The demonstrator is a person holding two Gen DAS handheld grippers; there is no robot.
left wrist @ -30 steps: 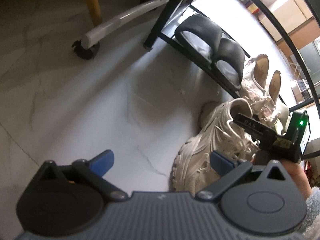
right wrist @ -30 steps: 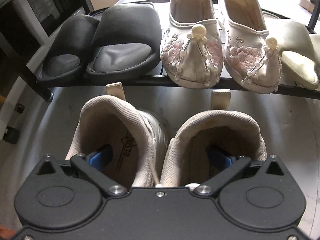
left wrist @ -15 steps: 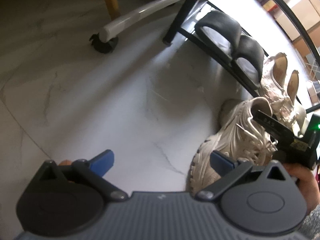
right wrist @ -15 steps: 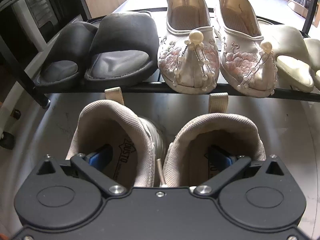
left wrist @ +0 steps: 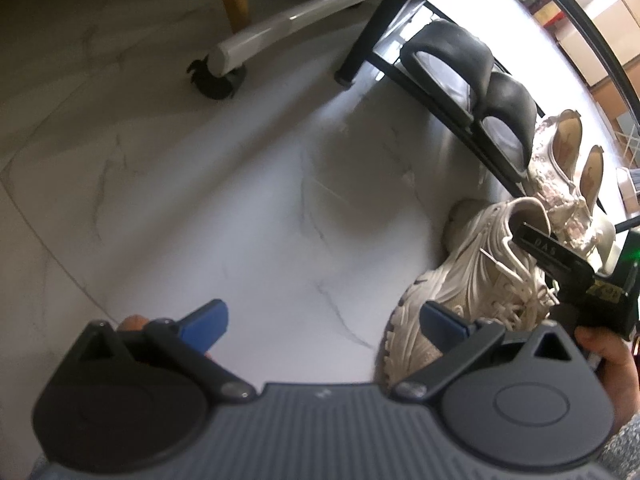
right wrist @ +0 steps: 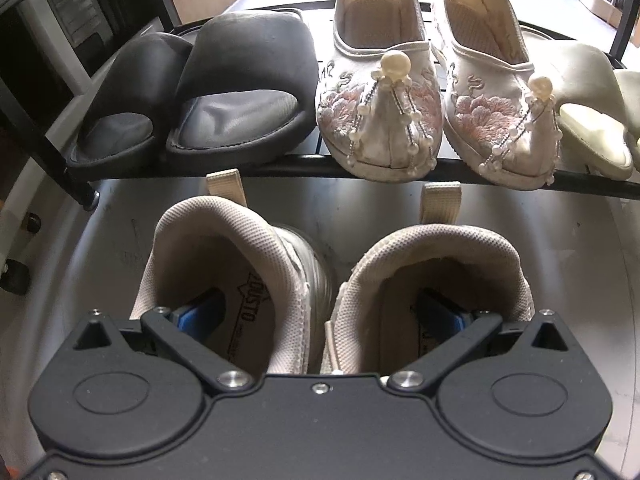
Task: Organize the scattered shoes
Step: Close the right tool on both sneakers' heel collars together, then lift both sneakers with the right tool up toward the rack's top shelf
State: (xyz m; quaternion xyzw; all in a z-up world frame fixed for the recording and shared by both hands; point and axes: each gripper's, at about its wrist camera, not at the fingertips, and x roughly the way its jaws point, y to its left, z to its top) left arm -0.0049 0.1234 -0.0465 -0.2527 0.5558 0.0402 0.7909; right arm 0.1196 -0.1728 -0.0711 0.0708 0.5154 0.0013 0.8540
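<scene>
Sneakers [right wrist: 320, 280], one cream pair, are the last shoes off the rack [right wrist: 280, 168] that I can see, heels toward it, on the floor [left wrist: 240, 200] just in front of its low shelf. The right gripper [right wrist: 320, 316] has one blue finger down inside each sneaker, pinching the two inner collars together between them, so it holds the pair at once. Whether the soles are lifted or resting I cannot tell.

The left gripper [left wrist: 324, 324] hangs wide open over bare tile with nothing in it, beside the nearer sneaker's toe.

On the shelf I count two black slides [right wrist: 192, 96], two embroidered slippers [right wrist: 436, 104] with pearl beads, and at least one pale slipper [right wrist: 588, 120] at the far right, its mate cut off by the edge. So most of the tidying looks done; I judge only this pair is left to place.

A chair caster [left wrist: 216, 80] stands off to the left.
</scene>
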